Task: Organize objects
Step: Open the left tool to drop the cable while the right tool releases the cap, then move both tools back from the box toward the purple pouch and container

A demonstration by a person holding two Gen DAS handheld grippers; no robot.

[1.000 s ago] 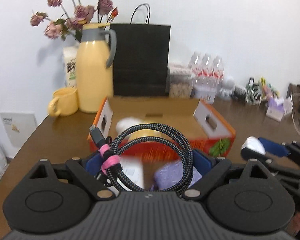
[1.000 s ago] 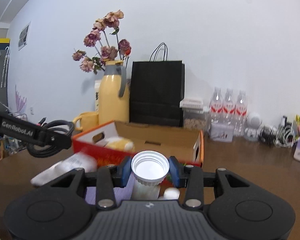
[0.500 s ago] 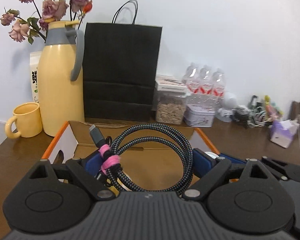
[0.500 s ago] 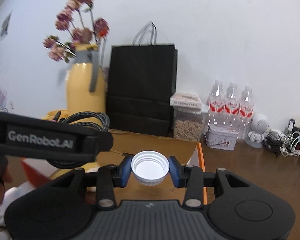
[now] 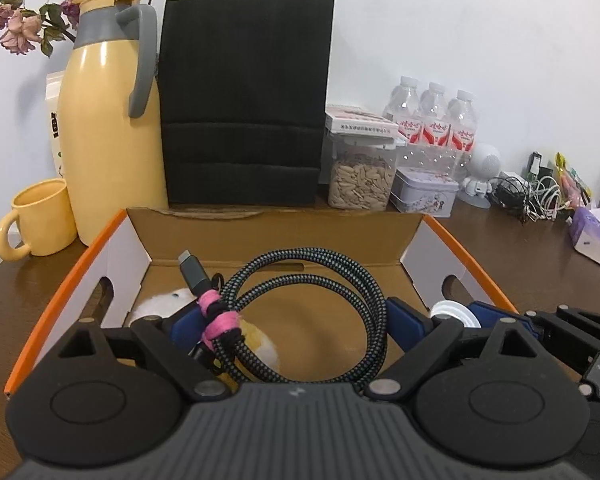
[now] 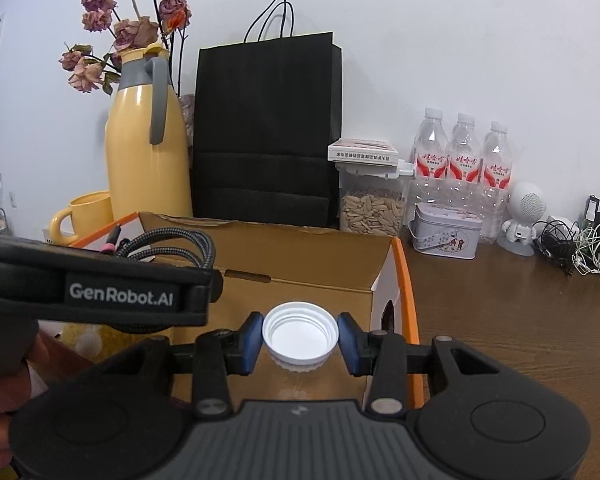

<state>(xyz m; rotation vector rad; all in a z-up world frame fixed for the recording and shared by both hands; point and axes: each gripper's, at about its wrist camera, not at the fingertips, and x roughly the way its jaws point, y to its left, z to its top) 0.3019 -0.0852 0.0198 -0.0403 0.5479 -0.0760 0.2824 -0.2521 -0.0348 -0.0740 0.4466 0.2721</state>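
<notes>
An open cardboard box [image 5: 276, 232] with orange edges stands on the brown table, and both grippers hang over it. My left gripper [image 5: 296, 320] is shut on a coiled braided cable [image 5: 340, 276] bound with pink ties. A white and yellow soft thing [image 5: 260, 344] lies on the box floor below it. My right gripper [image 6: 300, 340] is shut on a white screw cap [image 6: 300, 334], open side toward the camera, over the box's [image 6: 300, 248] right part. In the left wrist view the cap [image 5: 454, 312] shows at the right. The cable [image 6: 172, 244] also shows in the right wrist view.
Behind the box stand a yellow jug [image 5: 108, 136] with dried flowers, a yellow mug [image 5: 36, 220], a black paper bag [image 5: 244, 100], a seed jar [image 5: 360, 176], a tin [image 5: 424, 194] and three water bottles [image 5: 436, 120]. Cables [image 6: 580, 240] and a tissue pack [image 5: 592, 232] lie at right.
Both grippers have moved forward and a little down, from in front of the box to over its inside. Each keeps its hold: cable in the left, cap in the right.
</notes>
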